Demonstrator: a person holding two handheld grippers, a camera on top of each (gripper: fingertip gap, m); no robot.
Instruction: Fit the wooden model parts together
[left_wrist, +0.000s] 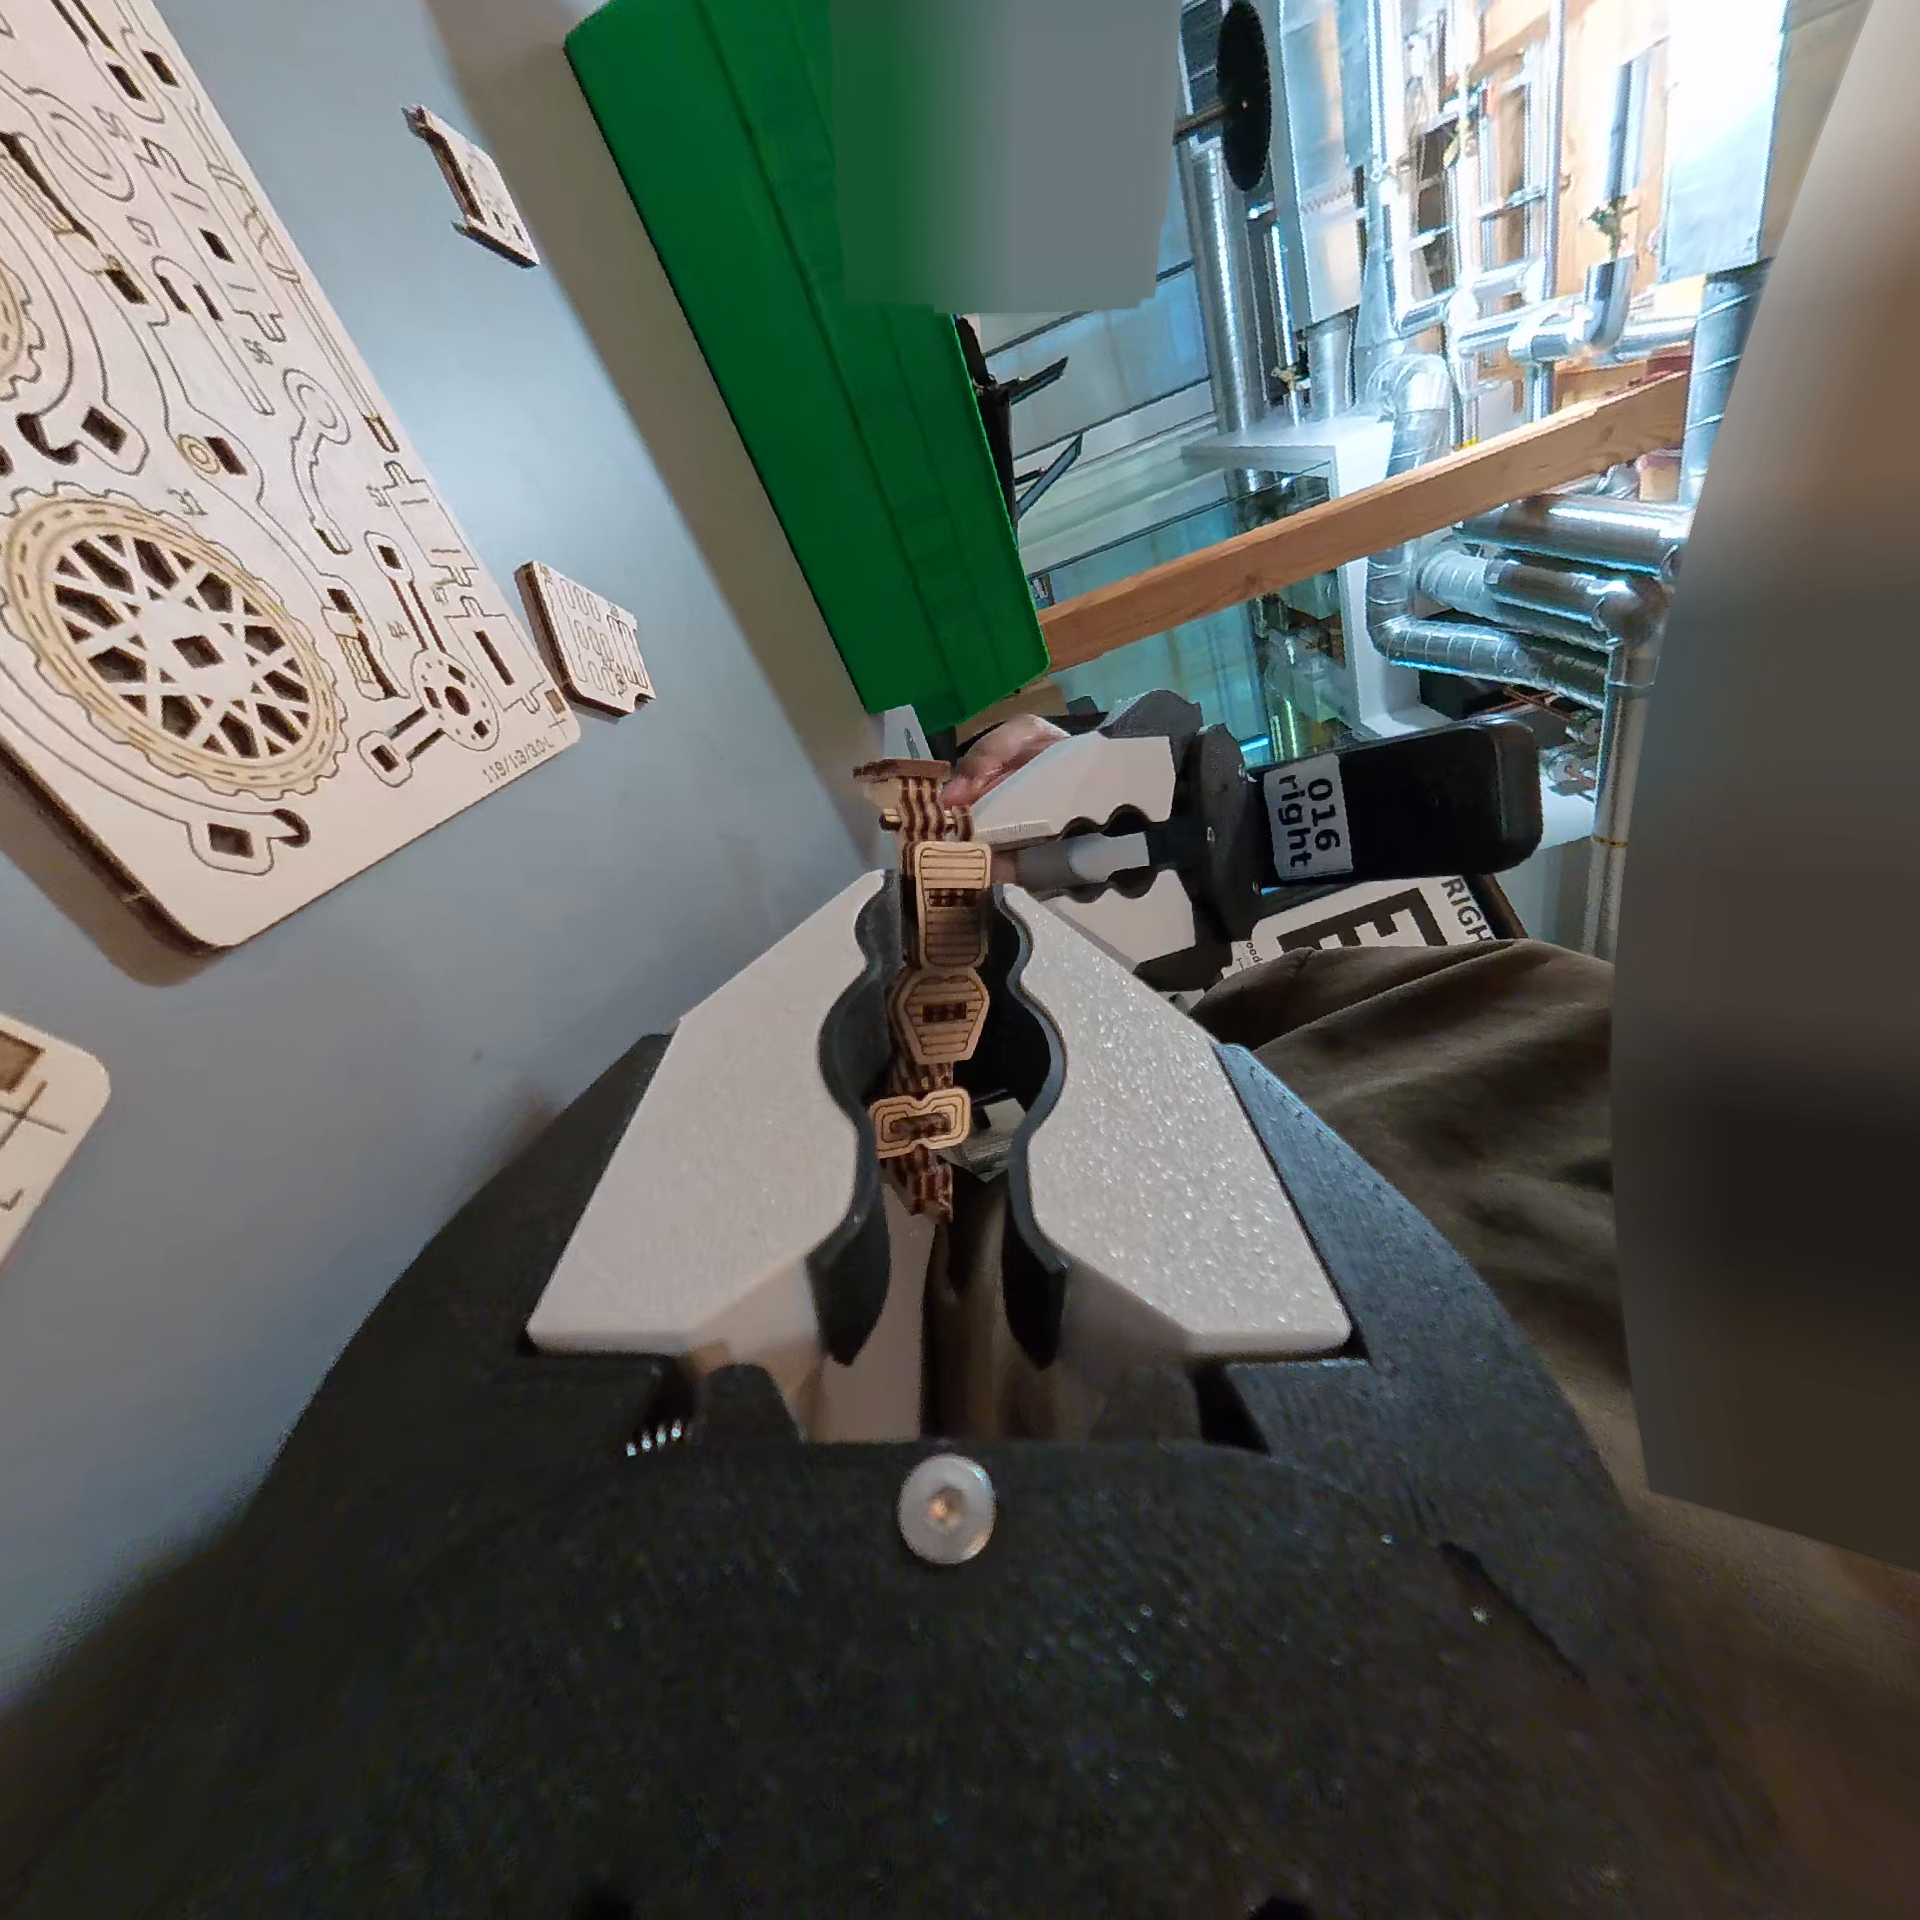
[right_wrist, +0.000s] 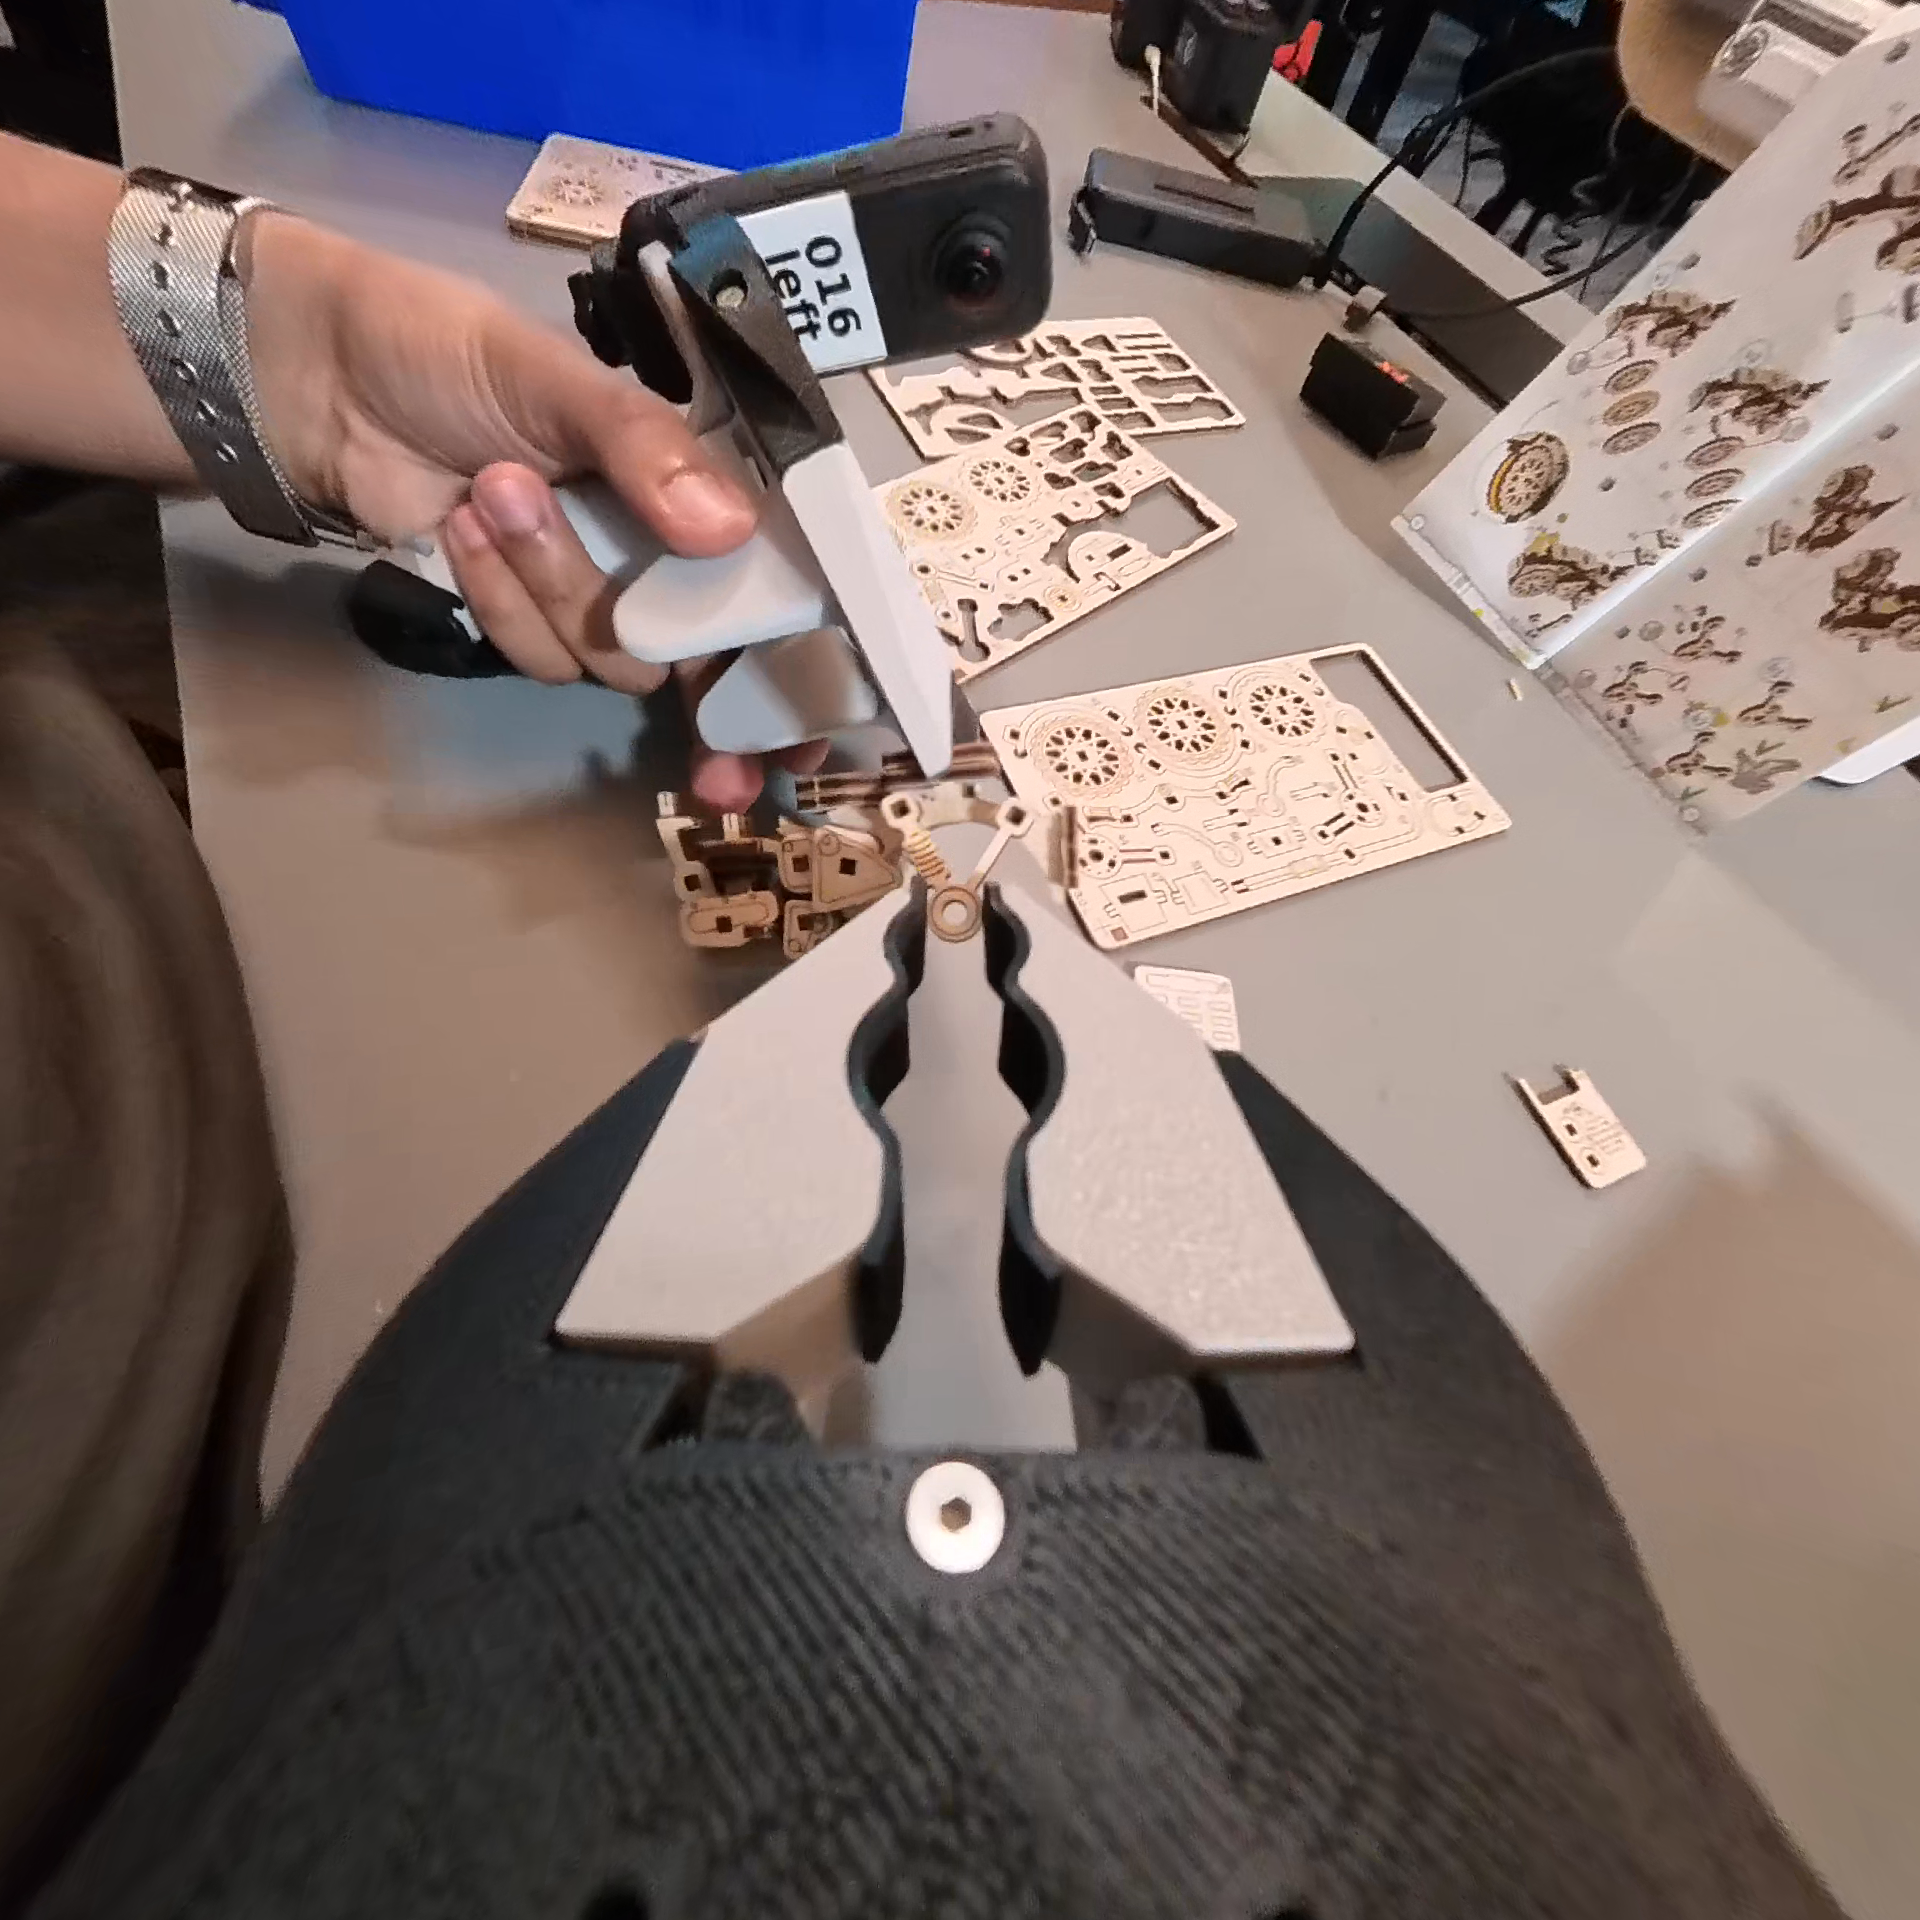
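Left tongs (left_wrist: 940, 997) pinch a layered wooden piece (left_wrist: 935, 966), long axis along the fingers, tip poking past them; right tongs (right_wrist: 954, 914) nip the ring end of a small forked part (right_wrist: 956, 868), its prongs pointing at that piece, nearly touching; both held above the counter (right_wrist: 1351, 1143); cut-out sheets (right_wrist: 1247, 790) lie beyond; loose piece (right_wrist: 1581, 1127) well right.

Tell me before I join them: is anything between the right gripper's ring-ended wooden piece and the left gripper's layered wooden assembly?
Nothing visible. The ring-ended wooden piece in the right gripper appears to meet the layered wooden assembly in the left gripper.
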